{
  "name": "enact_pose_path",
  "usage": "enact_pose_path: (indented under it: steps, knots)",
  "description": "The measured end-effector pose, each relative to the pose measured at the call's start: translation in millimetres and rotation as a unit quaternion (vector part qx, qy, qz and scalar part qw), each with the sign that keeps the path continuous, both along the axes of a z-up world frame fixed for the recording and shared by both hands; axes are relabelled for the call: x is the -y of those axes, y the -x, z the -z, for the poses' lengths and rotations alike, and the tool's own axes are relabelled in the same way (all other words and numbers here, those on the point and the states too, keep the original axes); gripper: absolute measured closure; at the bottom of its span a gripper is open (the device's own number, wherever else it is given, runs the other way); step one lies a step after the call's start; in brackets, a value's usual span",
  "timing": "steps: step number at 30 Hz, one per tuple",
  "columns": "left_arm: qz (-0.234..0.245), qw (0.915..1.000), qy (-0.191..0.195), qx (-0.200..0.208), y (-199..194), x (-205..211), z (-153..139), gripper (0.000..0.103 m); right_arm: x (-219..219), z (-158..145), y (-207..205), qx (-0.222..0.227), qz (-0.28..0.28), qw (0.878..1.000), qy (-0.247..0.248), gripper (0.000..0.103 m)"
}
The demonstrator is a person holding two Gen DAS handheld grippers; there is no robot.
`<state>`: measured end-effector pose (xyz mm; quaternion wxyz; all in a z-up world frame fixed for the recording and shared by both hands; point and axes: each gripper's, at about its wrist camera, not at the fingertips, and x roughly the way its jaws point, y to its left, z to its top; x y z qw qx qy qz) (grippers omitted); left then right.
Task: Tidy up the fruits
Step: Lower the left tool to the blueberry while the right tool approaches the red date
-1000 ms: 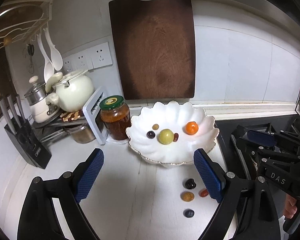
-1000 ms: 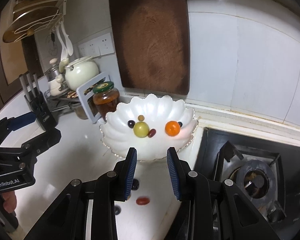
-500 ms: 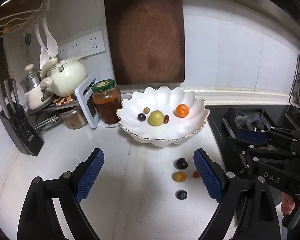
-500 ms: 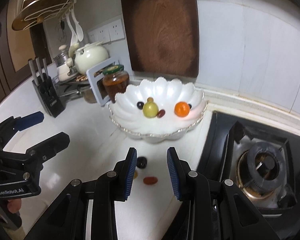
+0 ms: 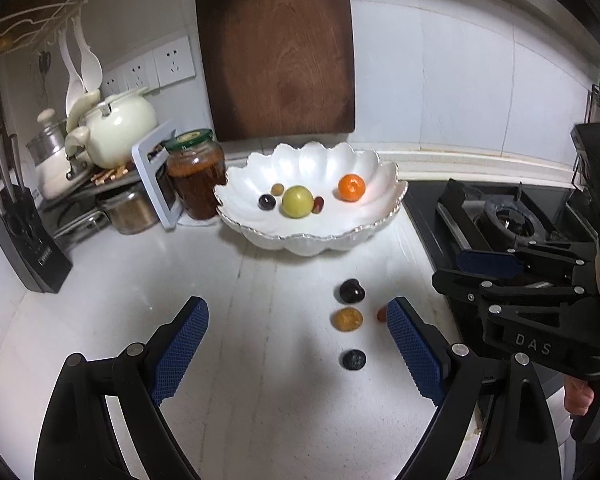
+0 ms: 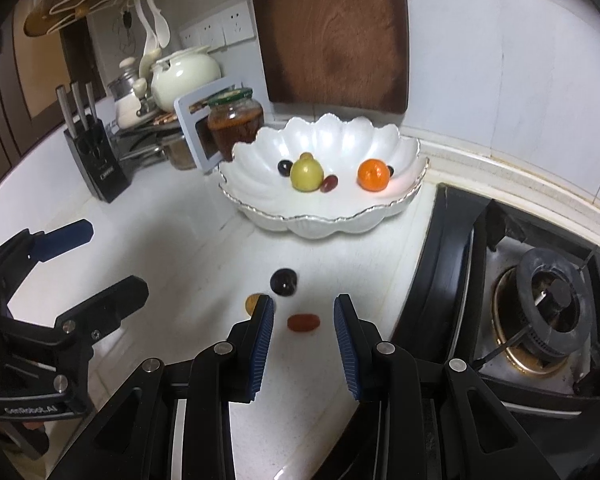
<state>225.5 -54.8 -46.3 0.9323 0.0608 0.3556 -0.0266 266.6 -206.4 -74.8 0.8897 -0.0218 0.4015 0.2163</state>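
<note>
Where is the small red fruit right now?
The small red fruit lies on the white counter, in front of the bowl, between the right gripper's fingers, untouched, near the dark fruit.

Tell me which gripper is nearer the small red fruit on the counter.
Right. The right gripper frames the red fruit between its narrow fingers; the left gripper hangs wide open, the fruit just outside its right finger.

The left gripper (image 5: pixel 296 322) points downward with its jaws spread wide and nothing between the pads. The right gripper (image 6: pixel 303 322) also tilts down, its jaws narrowly parted, pads pressing on nothing. In the left wrist view, a hand (image 5: pixel 580 394) grips the right gripper's handle at 4 o'clock.
</note>
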Motion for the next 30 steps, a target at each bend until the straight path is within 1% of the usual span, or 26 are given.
enact_pose_path:
  steps: [9,11,13,18,22,25,30]
  knots:
    - [0.008,0.9997,0.014,-0.021,1.9,2.7,27.2,0.015,-5.7,18.8,-3.8,-0.025,-0.017,1.000,0.009,0.070]
    - [0.007,0.9995,0.017,-0.026,1.8,2.7,33.0,0.019,-6.5,23.6,-5.6,-0.032,-0.019,0.999,0.009,0.070]
    - [0.009,0.9992,0.022,-0.032,1.2,3.3,39.0,0.020,-7.4,28.9,-8.1,-0.038,-0.019,0.999,0.011,0.070]
    - [0.015,0.9990,0.019,-0.037,-0.5,5.3,52.0,0.027,-12.0,39.7,-8.3,-0.038,-0.018,0.999,0.027,0.070]
    - [0.026,0.9986,0.020,-0.042,-2.6,7.5,60.7,0.033,-13.6,49.3,-10.1,-0.048,-0.022,0.998,0.026,0.070]
    - [0.035,0.9979,0.024,-0.049,-4.8,10.7,66.7,0.041,-14.7,55.3,-13.3,-0.055,-0.020,0.998,0.022,0.070]
    - [0.048,0.9970,0.025,-0.054,-8.0,17.1,76.1,0.047,-17.1,62.0,-19.4,-0.062,-0.018,0.998,0.015,0.070]
